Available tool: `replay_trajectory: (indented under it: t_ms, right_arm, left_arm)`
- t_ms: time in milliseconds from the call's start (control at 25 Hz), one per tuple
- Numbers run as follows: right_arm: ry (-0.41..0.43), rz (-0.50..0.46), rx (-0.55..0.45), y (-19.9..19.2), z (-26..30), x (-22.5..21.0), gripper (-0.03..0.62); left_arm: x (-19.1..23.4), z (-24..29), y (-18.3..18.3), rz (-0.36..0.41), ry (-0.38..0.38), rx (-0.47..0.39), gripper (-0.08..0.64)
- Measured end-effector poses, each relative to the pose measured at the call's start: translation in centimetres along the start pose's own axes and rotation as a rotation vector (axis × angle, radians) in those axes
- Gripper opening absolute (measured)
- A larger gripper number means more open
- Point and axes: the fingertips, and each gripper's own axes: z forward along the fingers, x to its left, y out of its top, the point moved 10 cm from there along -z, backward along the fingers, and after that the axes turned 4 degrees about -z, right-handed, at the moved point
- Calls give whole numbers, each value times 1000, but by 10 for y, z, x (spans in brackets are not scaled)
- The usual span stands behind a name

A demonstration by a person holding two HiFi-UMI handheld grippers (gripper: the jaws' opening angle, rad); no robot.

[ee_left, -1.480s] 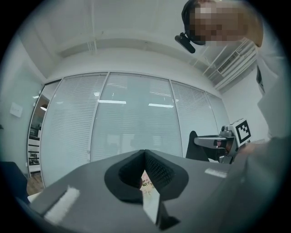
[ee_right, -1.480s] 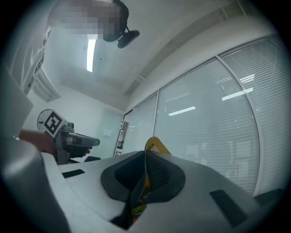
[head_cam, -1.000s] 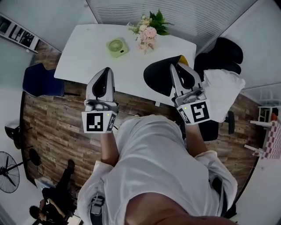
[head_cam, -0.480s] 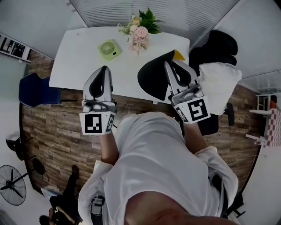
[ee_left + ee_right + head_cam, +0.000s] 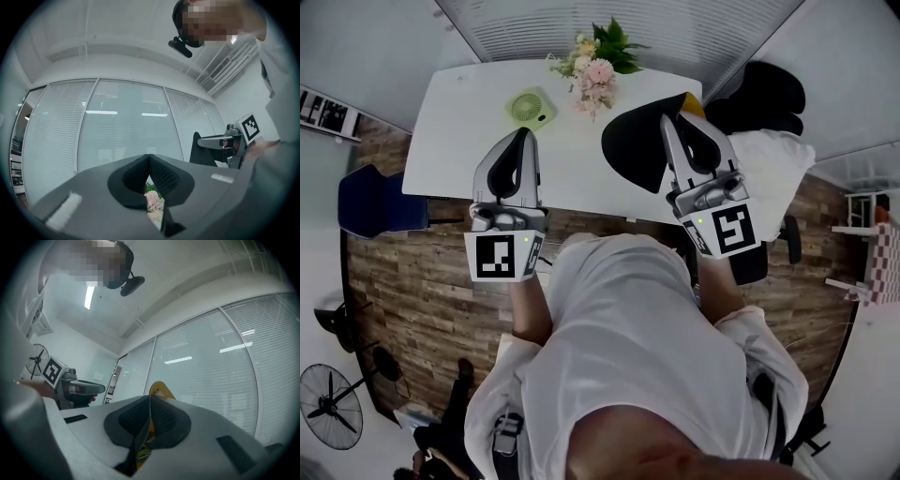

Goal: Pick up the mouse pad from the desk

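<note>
The mouse pad (image 5: 630,148) is black on top with a yellow underside. It hangs off the desk (image 5: 459,131), pinched at its near right edge by my right gripper (image 5: 669,122), which is shut on it. In the right gripper view the pad's yellow edge (image 5: 158,389) sticks up between the closed jaws of the right gripper (image 5: 150,398). My left gripper (image 5: 525,133) hovers over the desk's near edge, left of the pad. In the left gripper view the left gripper (image 5: 149,156) is shut, tips touching, with nothing held.
A green desk fan (image 5: 531,105) and a bunch of flowers (image 5: 598,64) stand at the back of the white desk. A black chair (image 5: 769,94) with a white cloth (image 5: 773,178) is at the right. A blue chair (image 5: 370,202) stands at the left.
My right gripper has risen with the mouse pad in it. The left gripper has drifted slightly forward and up over the desk edge. Both stay shut.
</note>
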Motion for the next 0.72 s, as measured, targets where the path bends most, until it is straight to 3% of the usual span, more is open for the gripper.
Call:
replay_trajectory:
  t_ms: [160, 560, 720]
  right_arm:
    - [-37, -51, 39, -2, -1, 1, 12]
    - [-69, -16, 70, 1, -17, 11, 12]
    - [-56, -14, 64, 3, -20, 19, 12]
  left_arm:
    - [0, 8, 2, -2, -14, 13, -6]
    - [-14, -4, 7, 3, -83, 32, -6]
    - [-19, -12, 13, -29, -59, 34, -6]
